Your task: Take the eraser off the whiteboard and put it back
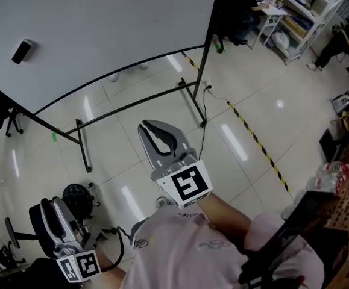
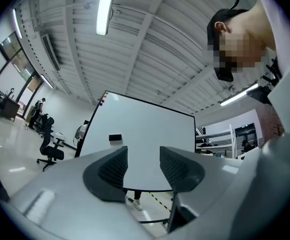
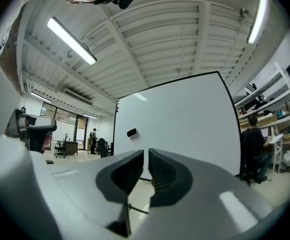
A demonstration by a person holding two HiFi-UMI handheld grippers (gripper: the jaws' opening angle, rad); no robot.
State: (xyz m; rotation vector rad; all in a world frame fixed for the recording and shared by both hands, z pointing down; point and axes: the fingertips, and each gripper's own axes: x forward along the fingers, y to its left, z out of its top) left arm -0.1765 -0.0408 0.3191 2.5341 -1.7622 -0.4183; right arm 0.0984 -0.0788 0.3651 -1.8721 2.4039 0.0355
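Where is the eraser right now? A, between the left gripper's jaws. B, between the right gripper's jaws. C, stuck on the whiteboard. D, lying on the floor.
C: the black eraser sits on the face of the whiteboard, toward its left side in the head view.

Head view: set high, facing steeply down past the person's shoulder (image 1: pixel 180 245) onto the floor (image 1: pixel 252 119), with the left gripper (image 1: pixel 55 212) and right gripper (image 1: pixel 157 131) near and the whiteboard (image 1: pixel 102 29) farther off at upper left. Left gripper view and right gripper view: set low, looking along own jaws, tilted up toward the ceiling (image 2: pixel 150 34), well back from the board. Shared by all three: the whiteboard face and its eraser (image 1: pixel 22 51).
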